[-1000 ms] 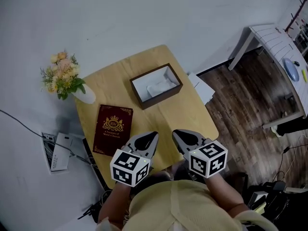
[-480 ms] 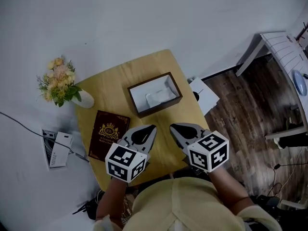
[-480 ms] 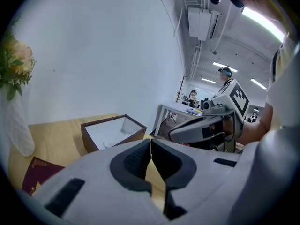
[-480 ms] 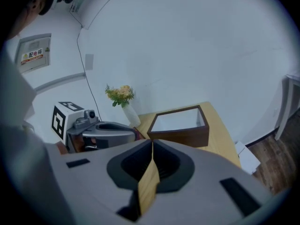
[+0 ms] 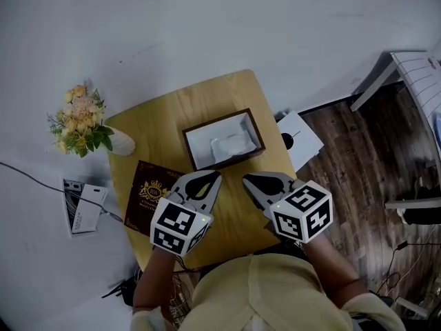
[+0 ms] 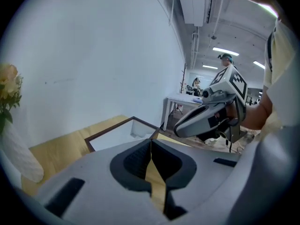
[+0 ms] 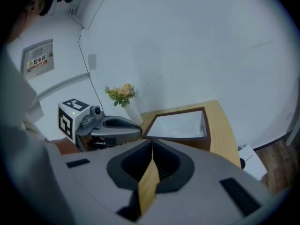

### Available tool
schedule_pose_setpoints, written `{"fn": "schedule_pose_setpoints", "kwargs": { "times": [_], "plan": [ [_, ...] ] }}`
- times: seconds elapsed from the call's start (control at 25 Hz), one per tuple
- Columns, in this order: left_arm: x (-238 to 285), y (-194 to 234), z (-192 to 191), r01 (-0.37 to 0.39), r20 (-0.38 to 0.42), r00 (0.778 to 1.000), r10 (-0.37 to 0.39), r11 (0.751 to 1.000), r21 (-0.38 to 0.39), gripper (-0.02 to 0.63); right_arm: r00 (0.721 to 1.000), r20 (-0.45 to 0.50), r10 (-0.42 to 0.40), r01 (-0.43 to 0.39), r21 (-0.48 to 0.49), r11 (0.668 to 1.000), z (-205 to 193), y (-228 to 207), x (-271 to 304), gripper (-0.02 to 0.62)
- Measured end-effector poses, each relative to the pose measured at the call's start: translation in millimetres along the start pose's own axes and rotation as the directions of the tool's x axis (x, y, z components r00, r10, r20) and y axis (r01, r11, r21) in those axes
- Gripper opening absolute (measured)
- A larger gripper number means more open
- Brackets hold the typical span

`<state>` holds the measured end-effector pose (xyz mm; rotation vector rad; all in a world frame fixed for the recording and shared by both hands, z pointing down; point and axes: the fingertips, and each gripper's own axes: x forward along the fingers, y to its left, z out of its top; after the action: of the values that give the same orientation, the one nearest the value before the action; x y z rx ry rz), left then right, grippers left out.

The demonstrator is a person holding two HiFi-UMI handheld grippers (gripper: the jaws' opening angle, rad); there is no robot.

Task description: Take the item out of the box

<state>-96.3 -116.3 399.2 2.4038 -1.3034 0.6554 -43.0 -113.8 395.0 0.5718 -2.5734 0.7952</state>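
Both claws have drawn nearer the box since a second ago. The left claw (image 5: 212, 178) and right claw (image 5: 249, 179), each with jaws pressed together and empty, hang side by side just short of the box (image 5: 227, 161) and its near wall. The white item (image 5: 232, 145) lies inside it, ahead of both tips. A book (image 5: 146, 192) lies left of the left claw, partly beneath it. Bare bench (image 5: 165, 112) runs beyond the box to the far edge.

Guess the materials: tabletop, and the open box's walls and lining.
Rounded light-yellow tabletop: wood or wood-look laminate, matte, even tan tone without glare.
Open dark-brown rectangular box: thin stiff walls, probably wood or covered board.
White lining inside: smooth and pale, paper or fabric, unclear.
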Motion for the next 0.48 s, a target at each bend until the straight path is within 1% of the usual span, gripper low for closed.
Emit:
{"fn": "schedule_pose_setpoints", "kwargs": {
  "times": [0.12, 0.32, 0.48],
  "plan": [
    [7, 8, 2, -0.009, -0.026, 1.0, 0.01, 0.999, 0.053, 0.022, 1.0, -0.014, 0.025, -0.025, 0.001, 1.0, 2, -5, 5, 0.031],
    [17, 22, 5, -0.01, -0.066, 0.998, 0.018, 0.993, 0.118, 0.023, 0.997, -0.058, 0.06, -0.06, -0.004, 0.998, -1, -9, 13, 0.031],
    [24, 31, 7, 0.009, -0.119, 0.993, 0.014, 0.982, 0.186, 0.023, 0.993, -0.073, 0.095, -0.095, -0.005, 0.995, 0, -9, 16, 0.031]
  ]
}}
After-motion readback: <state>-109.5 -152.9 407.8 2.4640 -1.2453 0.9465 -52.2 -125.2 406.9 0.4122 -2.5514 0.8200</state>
